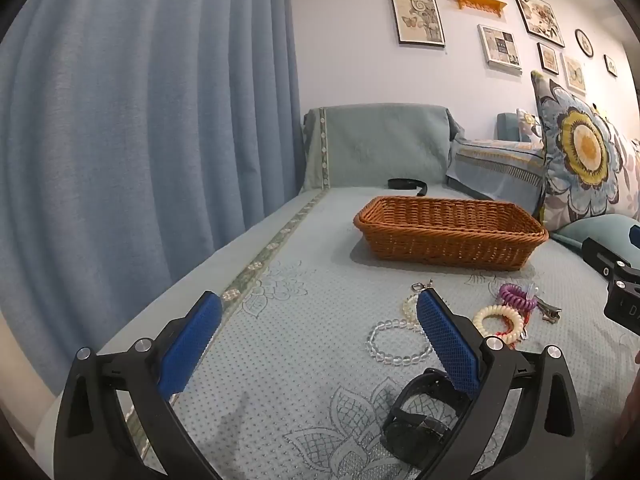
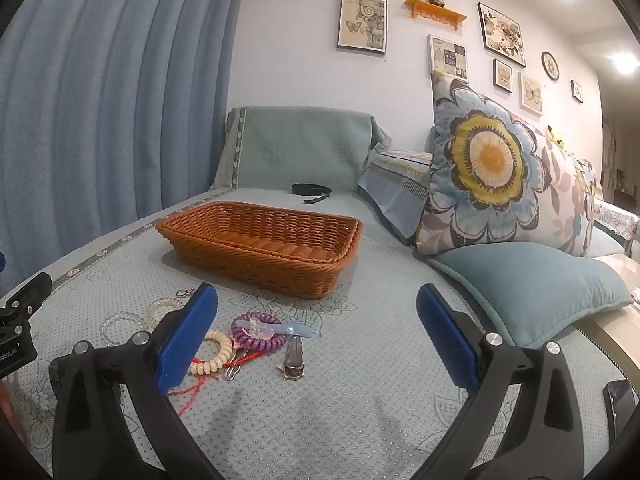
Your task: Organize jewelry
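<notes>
Blue-padded tools [image 1: 318, 344] [image 2: 318, 338] wide apart, empty

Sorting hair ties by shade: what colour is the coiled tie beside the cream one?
Purple coiled tie; clearest in the right wrist view.

Textured blue rectangular pads [image 1: 448, 344] are being carried on black plastic finger arms [image 1: 516, 396]. Round silver screws [image 2: 493, 338] are being shown at the joints.
</notes>
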### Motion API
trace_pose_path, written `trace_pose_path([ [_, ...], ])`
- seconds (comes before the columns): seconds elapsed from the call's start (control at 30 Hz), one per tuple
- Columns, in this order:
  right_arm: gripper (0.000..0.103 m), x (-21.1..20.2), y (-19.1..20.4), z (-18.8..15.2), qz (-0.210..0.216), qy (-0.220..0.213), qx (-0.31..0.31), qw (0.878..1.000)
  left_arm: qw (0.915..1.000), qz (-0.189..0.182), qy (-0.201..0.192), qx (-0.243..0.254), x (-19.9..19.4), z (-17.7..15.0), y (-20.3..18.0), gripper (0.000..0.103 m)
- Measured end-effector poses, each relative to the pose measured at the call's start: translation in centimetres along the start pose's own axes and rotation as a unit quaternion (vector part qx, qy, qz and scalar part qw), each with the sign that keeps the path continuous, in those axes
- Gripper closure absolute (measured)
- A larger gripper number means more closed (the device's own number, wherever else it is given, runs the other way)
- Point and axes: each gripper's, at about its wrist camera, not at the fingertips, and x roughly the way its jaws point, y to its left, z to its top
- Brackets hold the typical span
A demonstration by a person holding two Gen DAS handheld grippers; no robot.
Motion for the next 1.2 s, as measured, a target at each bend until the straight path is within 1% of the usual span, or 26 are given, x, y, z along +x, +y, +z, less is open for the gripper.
trace_pose_path([
  [0.33, 0.008, 0.01, 0.03, -0.05, 0.0, -0.001, 0.0, 1.0, 1.0, 0.0, 0.0, -0.001, 0.25, 0.07, -0.48, 0.008],
  [0.4, 0.008, 0.05, 0.11, -0.03, 0.0, 0.0, -0.001, 1.0, 1.0, 0.0, 0.0, 0.0, -0.04, 0.01, -0.03, 0.008],
  [1.2, 0.008, -0.06, 0.29, -0.02, 0.0, 0.002, 0.0, 1.0, 1.0, 0.0, -0.001, 0.0, -0.04, -0.03, 0.0, 0.008],
])
